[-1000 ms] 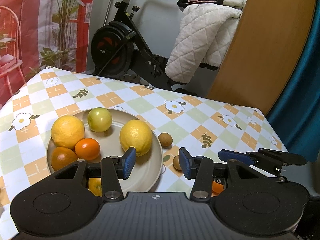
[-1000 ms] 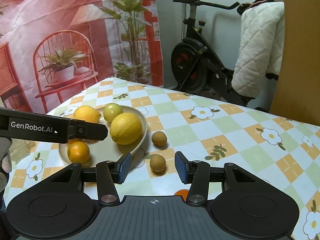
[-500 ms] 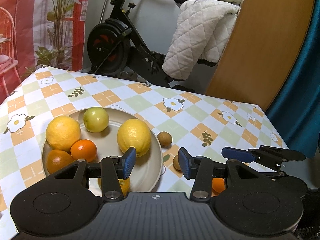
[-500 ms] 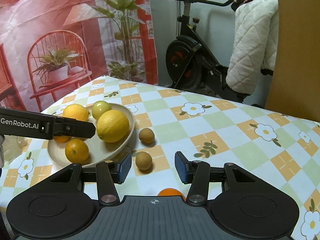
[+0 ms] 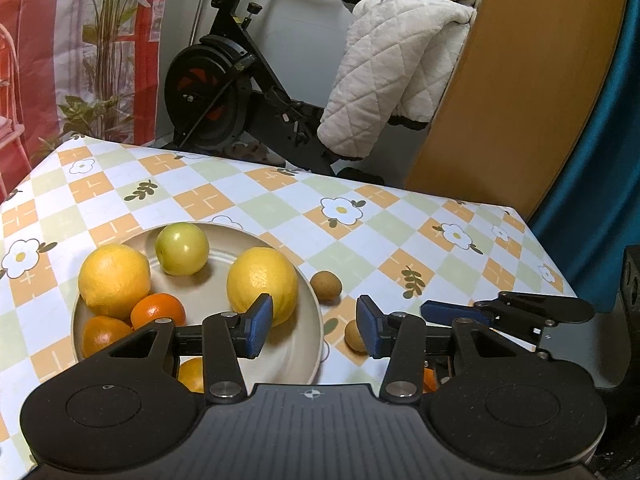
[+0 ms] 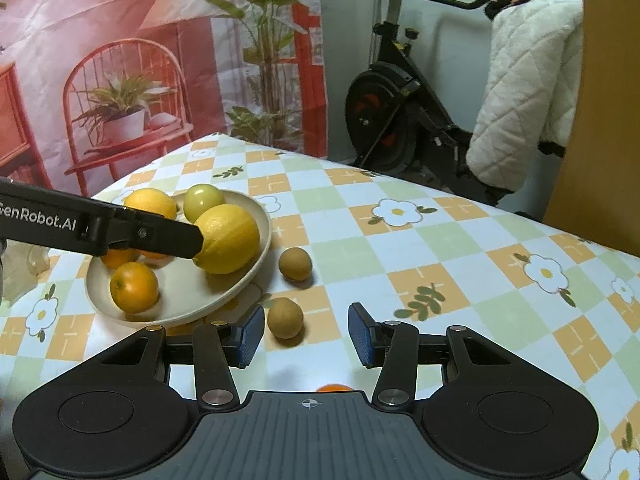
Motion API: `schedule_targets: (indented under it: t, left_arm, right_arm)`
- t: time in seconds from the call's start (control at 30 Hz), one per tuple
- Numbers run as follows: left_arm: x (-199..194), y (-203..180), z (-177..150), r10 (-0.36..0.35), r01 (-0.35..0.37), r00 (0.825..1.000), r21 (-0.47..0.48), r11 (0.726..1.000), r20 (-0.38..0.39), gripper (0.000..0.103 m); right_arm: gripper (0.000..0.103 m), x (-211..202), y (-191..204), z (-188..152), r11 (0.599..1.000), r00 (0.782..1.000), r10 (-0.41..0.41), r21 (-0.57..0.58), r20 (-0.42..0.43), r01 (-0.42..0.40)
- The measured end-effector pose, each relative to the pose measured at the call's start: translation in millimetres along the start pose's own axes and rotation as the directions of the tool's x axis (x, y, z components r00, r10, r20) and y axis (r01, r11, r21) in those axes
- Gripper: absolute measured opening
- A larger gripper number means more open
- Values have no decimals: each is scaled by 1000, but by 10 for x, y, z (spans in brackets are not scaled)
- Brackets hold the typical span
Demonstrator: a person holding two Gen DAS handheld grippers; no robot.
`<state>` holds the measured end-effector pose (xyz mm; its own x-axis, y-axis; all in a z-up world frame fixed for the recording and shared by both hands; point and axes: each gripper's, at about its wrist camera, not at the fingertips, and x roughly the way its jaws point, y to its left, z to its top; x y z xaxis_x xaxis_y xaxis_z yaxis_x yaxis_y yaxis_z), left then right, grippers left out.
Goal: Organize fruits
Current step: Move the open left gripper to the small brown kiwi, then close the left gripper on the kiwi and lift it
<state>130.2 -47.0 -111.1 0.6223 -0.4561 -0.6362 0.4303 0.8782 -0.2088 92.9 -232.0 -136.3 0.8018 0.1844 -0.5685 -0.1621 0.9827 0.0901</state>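
Left hand-held gripper (image 5: 315, 326) jaws spread, empty, right hand-held gripper (image 6: 306, 334) jaws spread, empty

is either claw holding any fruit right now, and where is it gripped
Nothing is held. The left claw and the right claw are both open with only tablecloth between their pads; the nearest small brown fruit lies on the table, untouched.

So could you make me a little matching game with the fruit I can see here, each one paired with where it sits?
Things:
1. green apple
2. nearer brown fruit
3. big lemon
4. farther brown fruit

Places:
A. on the cloth, just ahead of the right claw
B. at the plate's right rim
C. at the plate's far edge
D. on the cloth beside the plate

Pairs: 1-C, 2-A, 3-B, 4-D
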Motion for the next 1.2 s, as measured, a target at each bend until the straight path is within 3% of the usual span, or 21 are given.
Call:
schedule_targets:
  t: [0.33, 0.73, 0.97, 1.2]
  left_arm:
    - [99, -11, 65, 0, 1, 1000, 13, 1000, -10, 47]
    - [291, -49, 123, -4, 6, 999, 46, 999, -37, 46]
    - [388, -93, 166, -6, 9, 999, 63, 998, -48, 46]
    - [546, -259, 166, -4, 11, 999, 157, 987, -48, 45]
  right_arm:
    - [28, 341, 56, 50, 998, 997, 36, -41, -67, -39]
    - [23, 493, 96, 141, 995, 990, 51, -76, -129, -61]
    - [22, 380, 2, 61, 999, 994, 40, -16, -106, -42]
    - [22, 266, -180, -36, 999, 995, 7, 50, -96, -3]
